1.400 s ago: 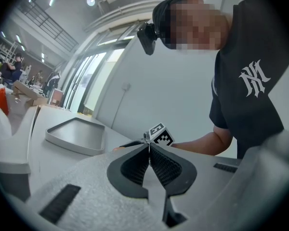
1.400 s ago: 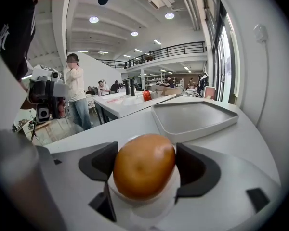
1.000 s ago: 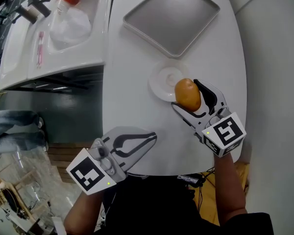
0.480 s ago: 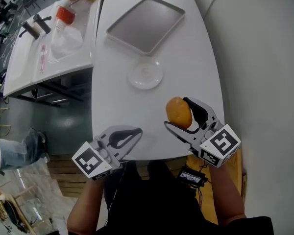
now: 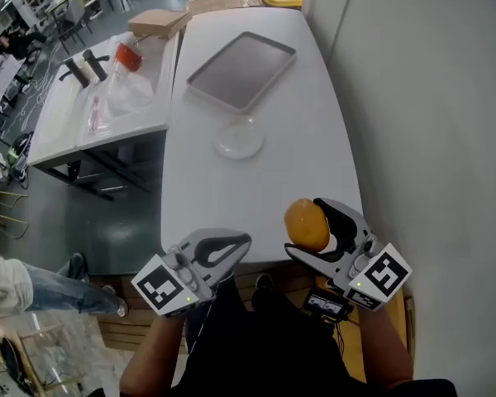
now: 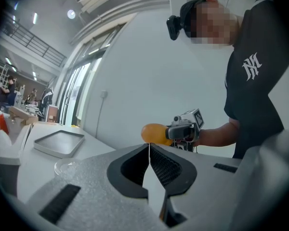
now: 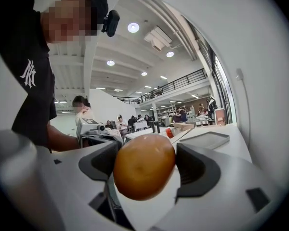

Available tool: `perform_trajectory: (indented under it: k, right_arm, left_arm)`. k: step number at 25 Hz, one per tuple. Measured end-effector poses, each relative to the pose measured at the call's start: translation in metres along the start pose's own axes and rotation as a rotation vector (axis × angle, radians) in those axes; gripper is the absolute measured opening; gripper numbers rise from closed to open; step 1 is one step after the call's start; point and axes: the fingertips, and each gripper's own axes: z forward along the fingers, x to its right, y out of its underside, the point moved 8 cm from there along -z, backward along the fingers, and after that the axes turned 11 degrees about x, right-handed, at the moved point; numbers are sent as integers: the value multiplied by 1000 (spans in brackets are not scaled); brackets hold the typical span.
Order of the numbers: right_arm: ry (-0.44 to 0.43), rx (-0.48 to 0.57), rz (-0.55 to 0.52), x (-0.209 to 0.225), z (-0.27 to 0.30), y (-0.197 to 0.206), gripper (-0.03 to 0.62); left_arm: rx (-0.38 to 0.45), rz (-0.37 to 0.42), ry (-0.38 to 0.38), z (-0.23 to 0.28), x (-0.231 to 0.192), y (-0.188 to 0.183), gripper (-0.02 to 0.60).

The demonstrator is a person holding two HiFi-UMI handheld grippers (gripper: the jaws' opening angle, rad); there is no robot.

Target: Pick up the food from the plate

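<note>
An orange-brown bun-like food item (image 5: 306, 225) is held off the table in my right gripper (image 5: 317, 231), which is shut on it near the table's near edge. The same food (image 7: 144, 166) fills the space between the jaws in the right gripper view, and the left gripper view shows it (image 6: 154, 133) from the side. The small clear plate (image 5: 239, 138) lies bare in the middle of the white table (image 5: 314, 139), well away from the food. My left gripper (image 5: 238, 241) is shut on nothing at the near left edge, its jaw tips touching (image 6: 149, 146).
A grey metal tray (image 5: 240, 70) lies on the table beyond the plate. A second white table (image 5: 74, 122) at the left holds a plastic bag with a red cap (image 5: 127, 56), bottles and a cardboard box (image 5: 156, 21). A wall (image 5: 430, 98) runs along the right.
My right gripper has lifted the food off the plate and carried it back toward me, to the table's near edge. The plate is left bare. My left gripper stayed shut.
</note>
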Motion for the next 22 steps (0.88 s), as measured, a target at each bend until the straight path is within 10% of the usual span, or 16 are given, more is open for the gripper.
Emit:
perform_trajectory:
  k: [22]
  right_arm:
    - [-122, 108, -14, -55, -30, -23, 380]
  left_arm:
    - [5, 144, 1, -9, 60, -41, 8]
